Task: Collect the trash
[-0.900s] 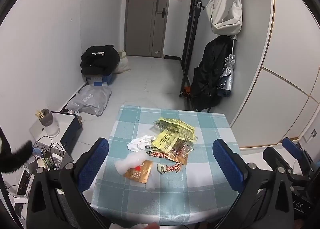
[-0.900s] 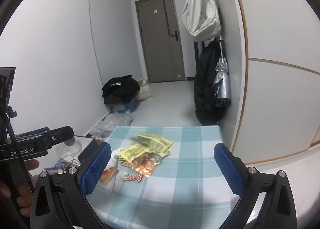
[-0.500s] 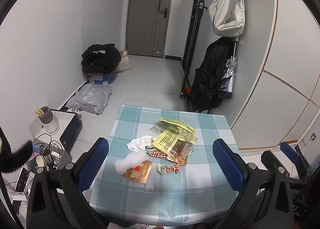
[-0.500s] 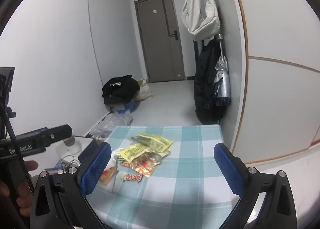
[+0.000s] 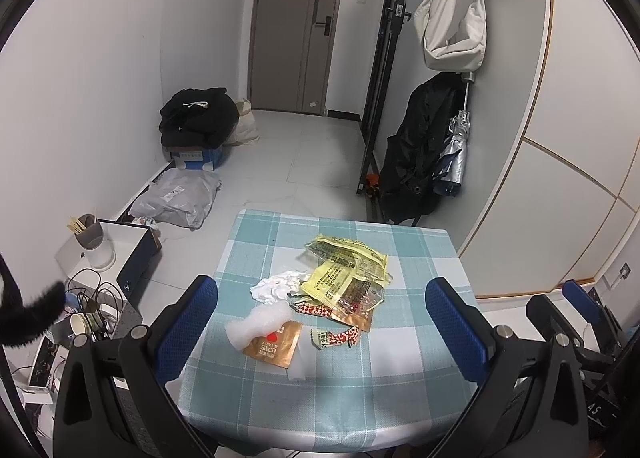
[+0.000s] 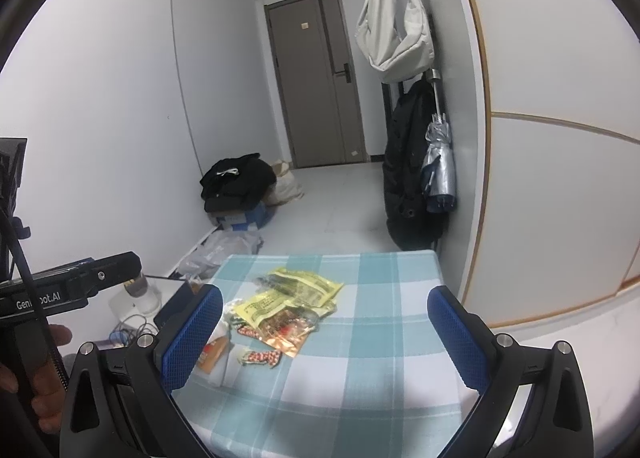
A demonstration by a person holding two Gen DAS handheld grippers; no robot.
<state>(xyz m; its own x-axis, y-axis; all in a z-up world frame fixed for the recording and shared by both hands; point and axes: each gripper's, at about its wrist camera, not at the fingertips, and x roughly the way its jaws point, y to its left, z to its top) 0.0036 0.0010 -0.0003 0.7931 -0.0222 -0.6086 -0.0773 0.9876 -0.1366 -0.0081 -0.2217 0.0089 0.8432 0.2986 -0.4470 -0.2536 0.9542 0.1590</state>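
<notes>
Both tools, left tool (image 5: 320, 326) and right tool (image 6: 325, 328), wide, empty; approach step. Next: descend onto wrappers (image 5: 344, 274) on tabletop (image 5: 420, 346).

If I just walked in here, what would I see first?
Probably the heap of trash in the middle of the checked table: yellow wrappers on top, a crumpled white tissue to their left, and an orange packet nearest the open left gripper. Next, the big white bag hanging high on the right wall.
</notes>
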